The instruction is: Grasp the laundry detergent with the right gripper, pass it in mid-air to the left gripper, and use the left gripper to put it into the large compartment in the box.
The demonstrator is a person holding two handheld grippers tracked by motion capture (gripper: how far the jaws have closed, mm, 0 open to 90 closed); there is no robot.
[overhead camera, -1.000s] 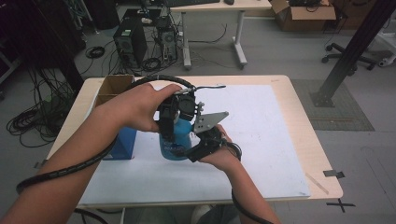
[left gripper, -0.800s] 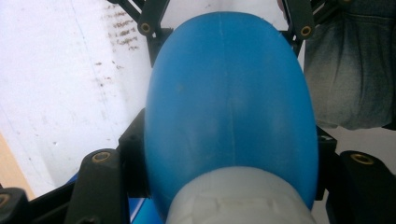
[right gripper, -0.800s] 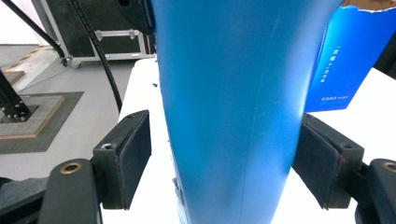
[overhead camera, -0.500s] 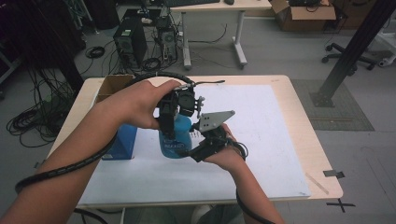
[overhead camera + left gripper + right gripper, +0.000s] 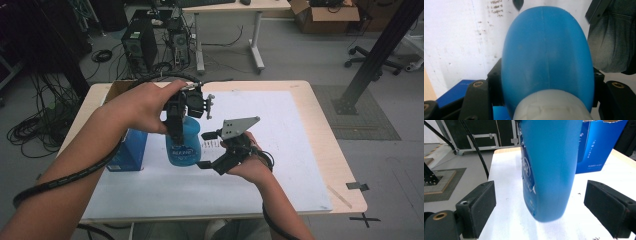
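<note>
A blue plastic bottle (image 5: 184,146) with a white label hangs upright over the white sheet (image 5: 285,125). My left gripper (image 5: 181,114) comes from above and is shut on the bottle's upper part; in the left gripper view the black jaws press both sides of the bottle's shoulder (image 5: 546,50). My right gripper (image 5: 202,150) points at the bottle's lower body from the right. Its jaws have just been opening. In the right gripper view the bottle (image 5: 549,165) stands between the two pads (image 5: 482,207), with a wide gap on each side.
A blue carton (image 5: 127,150) stands on the sheet just left of the bottle, also seen behind it (image 5: 599,145). The wooden table (image 5: 340,165) has bare sheet to the right. Computers, cables and another desk stand on the floor beyond.
The right gripper's jaws have spread away from the bottle's lower body and the right hand has drawn back a little to the right. The left hand keeps its hold on the bottle.
</note>
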